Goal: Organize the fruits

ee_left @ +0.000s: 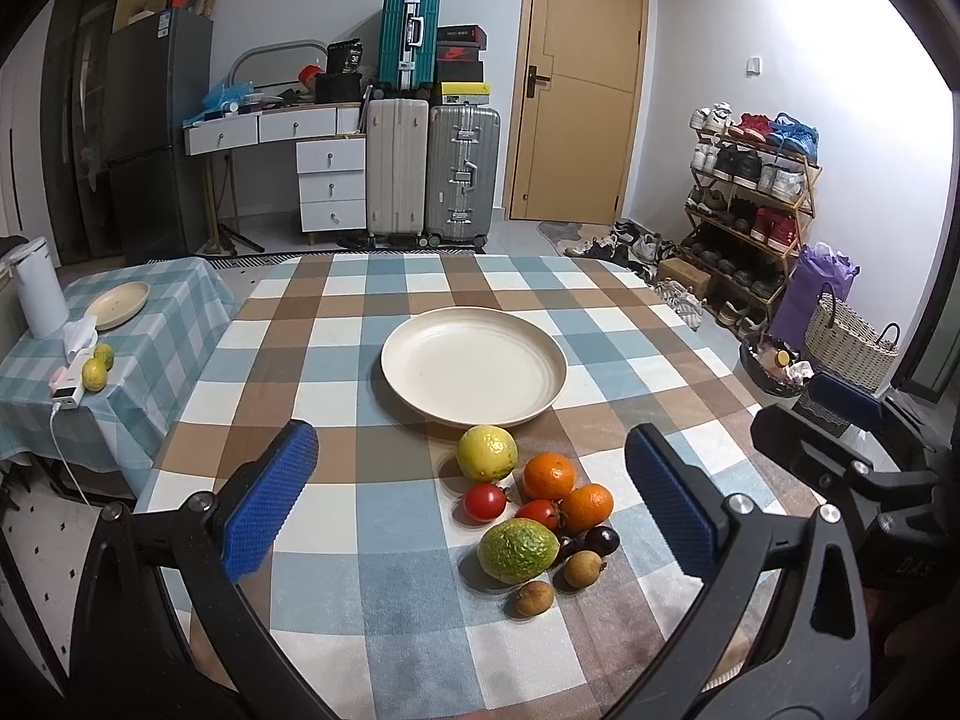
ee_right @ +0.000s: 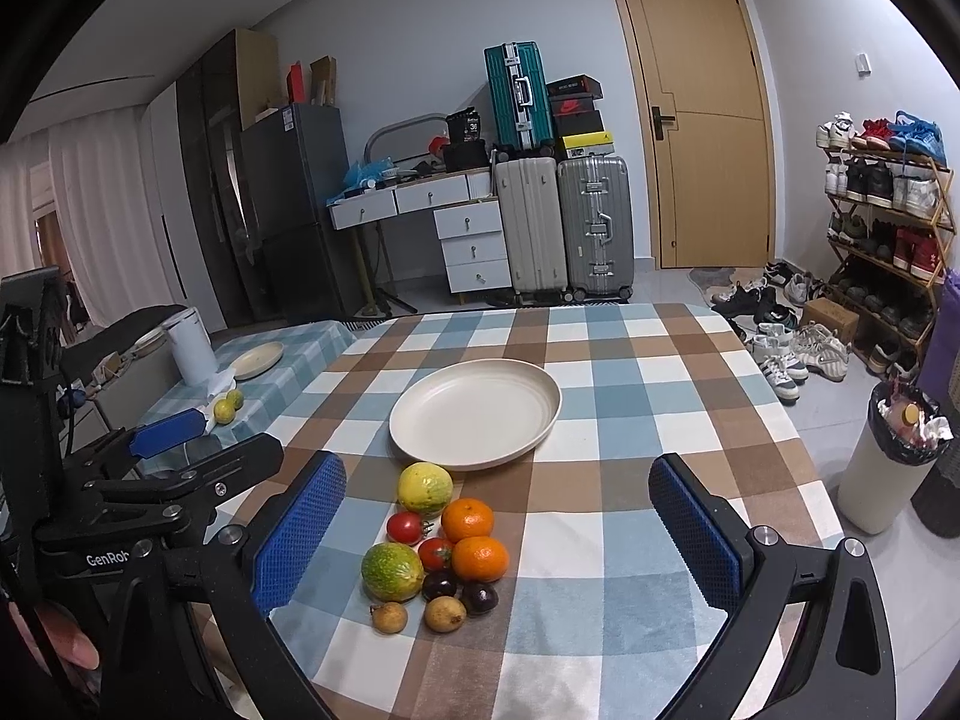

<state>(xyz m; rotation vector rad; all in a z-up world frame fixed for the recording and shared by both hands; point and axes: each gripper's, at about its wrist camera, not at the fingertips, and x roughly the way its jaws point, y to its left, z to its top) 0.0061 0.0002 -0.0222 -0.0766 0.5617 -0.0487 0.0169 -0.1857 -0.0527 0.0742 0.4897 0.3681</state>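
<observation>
A cream plate (ee_left: 474, 363) (ee_right: 474, 414) sits empty mid-table. In front of it lies a cluster of fruit: a yellow citrus (ee_left: 486, 453) (ee_right: 425, 488), two oranges (ee_left: 549, 476) (ee_right: 468, 519), two tomatoes (ee_left: 485, 502) (ee_right: 405, 527), a green fruit (ee_left: 517, 551) (ee_right: 392, 571), two dark plums (ee_left: 602, 540) (ee_right: 440, 586) and two brown longans (ee_left: 533, 598) (ee_right: 444, 614). My left gripper (ee_left: 471, 504) is open and empty above the cluster. My right gripper (ee_right: 498, 534) is open and empty, with the fruit between its fingers, toward the left one.
The checkered tablecloth (ee_left: 336, 360) covers the table. A side table at left holds a small plate (ee_left: 118, 304), a white kettle (ee_left: 39, 288) and two limes (ee_left: 96, 367). A bin (ee_right: 888, 468) stands at right. Suitcases, a door and a shoe rack stand behind.
</observation>
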